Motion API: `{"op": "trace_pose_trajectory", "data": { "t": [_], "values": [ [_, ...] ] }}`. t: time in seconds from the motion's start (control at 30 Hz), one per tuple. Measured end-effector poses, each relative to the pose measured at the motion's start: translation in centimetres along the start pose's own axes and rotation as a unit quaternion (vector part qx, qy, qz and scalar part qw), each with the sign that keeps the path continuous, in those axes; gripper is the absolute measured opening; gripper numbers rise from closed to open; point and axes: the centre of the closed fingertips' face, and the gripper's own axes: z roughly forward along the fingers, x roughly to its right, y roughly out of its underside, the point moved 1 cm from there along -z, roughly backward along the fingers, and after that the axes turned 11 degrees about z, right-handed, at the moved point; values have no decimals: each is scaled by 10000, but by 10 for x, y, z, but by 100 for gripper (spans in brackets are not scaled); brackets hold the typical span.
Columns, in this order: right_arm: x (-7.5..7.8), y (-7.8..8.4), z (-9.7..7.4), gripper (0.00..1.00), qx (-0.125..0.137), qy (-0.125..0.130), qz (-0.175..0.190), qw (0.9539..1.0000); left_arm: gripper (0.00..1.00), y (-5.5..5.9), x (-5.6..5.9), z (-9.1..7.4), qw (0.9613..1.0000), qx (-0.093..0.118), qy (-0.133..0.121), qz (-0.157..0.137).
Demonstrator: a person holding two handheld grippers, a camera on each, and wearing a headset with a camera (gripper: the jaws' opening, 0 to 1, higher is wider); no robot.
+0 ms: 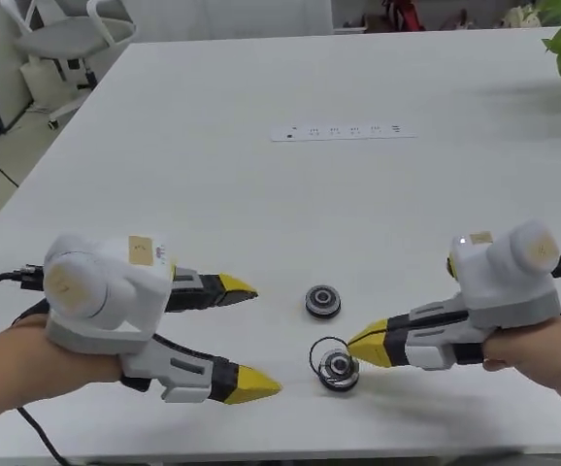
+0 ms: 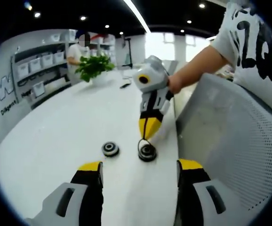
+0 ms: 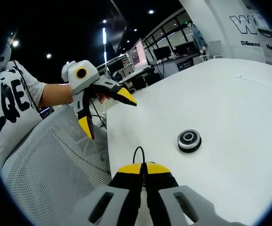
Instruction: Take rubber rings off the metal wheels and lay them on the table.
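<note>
The right tongs [image 1: 360, 344] were clenched on a thin black rubber ring [image 1: 317, 351], whose loop stood clear of the near metal wheel [image 1: 340, 369]. In the right gripper view the same loop rose from between the shut yellow tips. I could not tell whether the ring's far side was free of the wheel's rim. The left tongs [image 1: 247, 338] hung released, jaws wide apart, just left of that wheel and holding nothing.

The near wheel sat close to the near edge of the worktop [image 1: 261, 194], a little right of its middle. The second wheel [image 1: 322, 301] lay just beyond it toward the far edge, apart from both tongs, with a dark ring on its rim. A power strip [image 1: 344, 131] lay well off toward the far edge.

The ring looked light, soft and stretchy, so it would probably cling or snap back. The wheel seemed small, dense and smooth, and likely to slide along with the pull. The slack loop seemed the best place to pinch the ring, with the free tongs steadying the wheel by its sides.
</note>
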Motion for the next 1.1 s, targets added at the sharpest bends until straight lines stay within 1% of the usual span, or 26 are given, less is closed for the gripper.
{"op": "trace_pose_trajectory", "data": {
  "t": [0.2,0.37,0.4,0.5,0.67,0.93,1.0,1.1],
  "values": [
    [-1,-5,5,0,-25,-74,-59,10000,71,5,-5,-9,9995,66,-252,-192],
    [-3,-10,13,0,-115,-137,-145,9997,73,10,-6,-18,9989,51,-371,-275],
    [-3,-12,14,0,-120,-143,-154,9997,73,12,-7,-20,9986,29,-425,-327],
    [-2,-17,19,0,-128,-153,-175,9996,74,15,-9,-24,9976,57,-520,-445],
    [-2,-23,29,0,-167,-140,-208,9995,75,21,-10,-29,9969,9,-633,-476],
    [-6,-24,45,0,-258,-67,-244,9993,77,24,-13,-37,9953,-22,-791,-556],
    [-7,-23,49,0,-315,-51,-283,9991,77,25,-14,-38,9949,-34,-823,-578],
    [-3,-20,54,0,-376,15,-315,9988,77,28,-13,-38,9948,-76,-820,-602]
  ]
}}
